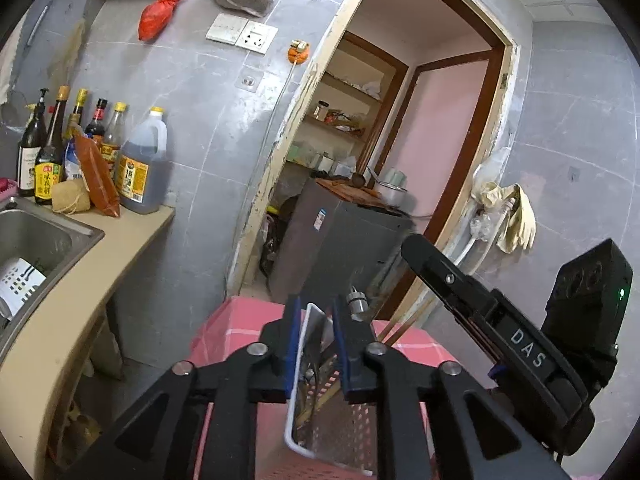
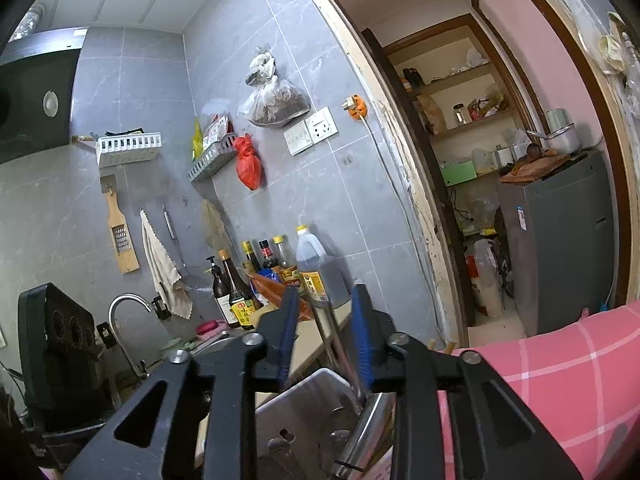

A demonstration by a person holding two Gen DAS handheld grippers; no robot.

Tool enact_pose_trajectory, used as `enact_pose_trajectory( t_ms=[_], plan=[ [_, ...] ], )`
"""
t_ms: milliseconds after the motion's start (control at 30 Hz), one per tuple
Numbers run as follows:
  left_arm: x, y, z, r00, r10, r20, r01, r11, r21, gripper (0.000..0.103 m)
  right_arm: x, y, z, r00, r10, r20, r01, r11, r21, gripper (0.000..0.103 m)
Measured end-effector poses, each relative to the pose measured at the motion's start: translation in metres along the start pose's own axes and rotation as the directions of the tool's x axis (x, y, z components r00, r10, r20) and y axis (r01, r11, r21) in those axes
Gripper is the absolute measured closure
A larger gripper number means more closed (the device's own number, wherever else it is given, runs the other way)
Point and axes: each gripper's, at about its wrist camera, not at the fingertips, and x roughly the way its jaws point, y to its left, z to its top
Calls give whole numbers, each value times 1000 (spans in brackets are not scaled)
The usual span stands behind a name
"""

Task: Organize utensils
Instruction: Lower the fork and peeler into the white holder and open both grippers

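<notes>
A perforated steel utensil holder (image 1: 340,424) with a white rim (image 1: 306,332) stands on a pink checked cloth (image 1: 244,320). My left gripper (image 1: 315,340) straddles the holder's rim and back plate, jaws slightly apart, a slim gap showing at the right pad. Wooden chopsticks (image 1: 404,324) and a knobbed metal handle (image 1: 356,300) stick up from the holder. In the right wrist view, thin metal utensil shafts (image 2: 338,344) run between the blue pads of my right gripper (image 2: 325,324), near the right pad, with clear space on the left. Below are the holder's keyhole plate (image 2: 300,420) and a shiny handle (image 2: 368,428).
A steel sink (image 1: 48,236) and beige counter (image 1: 132,228) lie left, with several sauce bottles (image 1: 140,168) against the tiled wall. A faucet (image 2: 120,308) rises at the sink. Ahead, a doorway opens onto a grey cabinet (image 1: 340,240) and shelves. The right tool's black housing (image 1: 520,352) crosses close on the right.
</notes>
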Motion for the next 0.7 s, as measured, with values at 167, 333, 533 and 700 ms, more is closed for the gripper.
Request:
enact_pose_trajectory(
  t_ms=[167,333,533,700],
  plan=[
    [-6,-1,2,1000,3,12,-3,1000,-6,81,-5,0,7,1000,-8,10,8,1000,-3,75],
    [-16,-5,10,999,29,40,-29,1000,1,73,-20,0,20,999,-34,36,35,999,-8,63],
    [-30,-16,23,995,75,73,-77,997,23,55,-47,-1,36,994,-97,51,99,995,-30,42],
    [-46,-34,27,984,138,110,-144,988,54,20,-77,-10,48,982,-178,61,181,982,-54,10]
  ],
)
